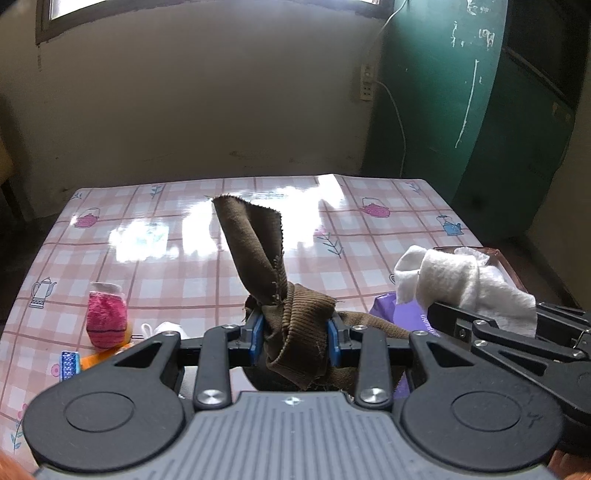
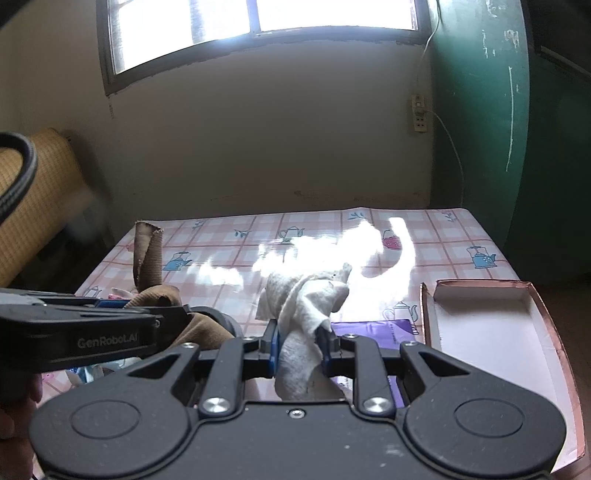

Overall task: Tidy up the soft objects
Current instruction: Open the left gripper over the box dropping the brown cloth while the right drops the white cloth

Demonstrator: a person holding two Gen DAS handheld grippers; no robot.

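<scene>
Table [image 1: 184,258]: two tools, two cloths.

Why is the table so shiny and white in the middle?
Left wrist view: window light glares off the glossy tablecloth behind the brown cloth. Right wrist view: stronger glare washes out the checks behind the white cloth; the window is overexposed.

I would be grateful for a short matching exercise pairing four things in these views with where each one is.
Things:
1. brown cloth
2. white cloth
3. pink knitted piece
4. open box

Places:
A. lying on the table's left side
B. held in the right gripper
C. at the table's right edge
D. held in the left gripper

Pairs: 1-D, 2-B, 3-A, 4-C
</scene>
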